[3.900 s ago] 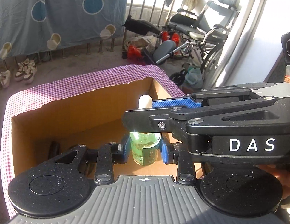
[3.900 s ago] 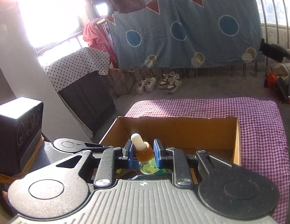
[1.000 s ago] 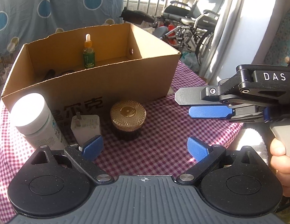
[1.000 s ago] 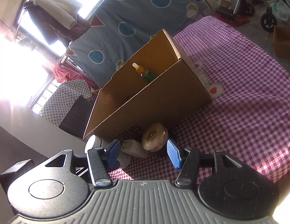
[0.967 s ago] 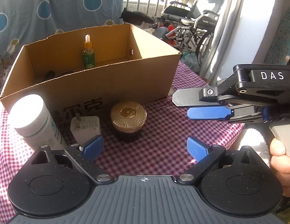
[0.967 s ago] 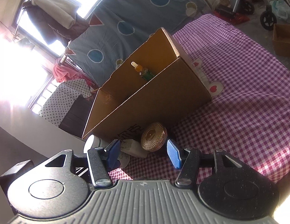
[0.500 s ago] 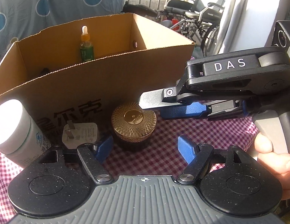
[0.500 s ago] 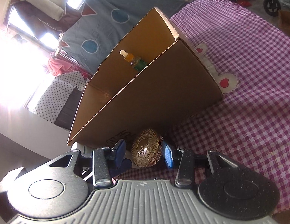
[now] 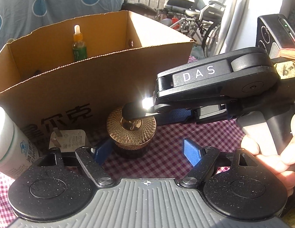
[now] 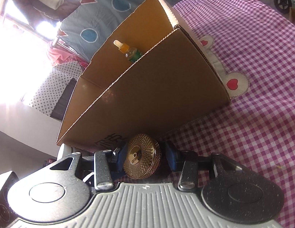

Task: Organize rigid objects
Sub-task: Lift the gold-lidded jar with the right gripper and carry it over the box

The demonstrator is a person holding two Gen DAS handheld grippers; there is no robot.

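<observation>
A jar with a gold patterned lid [image 9: 131, 131] [image 10: 141, 156] stands on the checked cloth in front of the cardboard box [image 9: 90, 87] [image 10: 147, 87]. My right gripper [image 10: 145, 158] [image 9: 139, 114] reaches in from the right, and its blue pads hold the jar by its sides. My left gripper [image 9: 147, 153] sits just short of the jar with its jaws opening. Its pads are apart and press on nothing. A dropper bottle [image 9: 79, 45] [image 10: 131, 54] stands upright inside the box.
A white plug adapter [image 9: 69, 138] and a white pill bottle [image 9: 10, 142] stand left of the jar, against the box front. A hand [image 9: 271, 159] holds the right gripper's handle. A black device [image 9: 274, 32] is at far right. Checked cloth [image 10: 252, 133] stretches right of the box.
The dropper bottle, earlier held over the box, now stands in it. The right gripper came in from the right and closed around the jar. The left gripper moved nearer and narrowed.
</observation>
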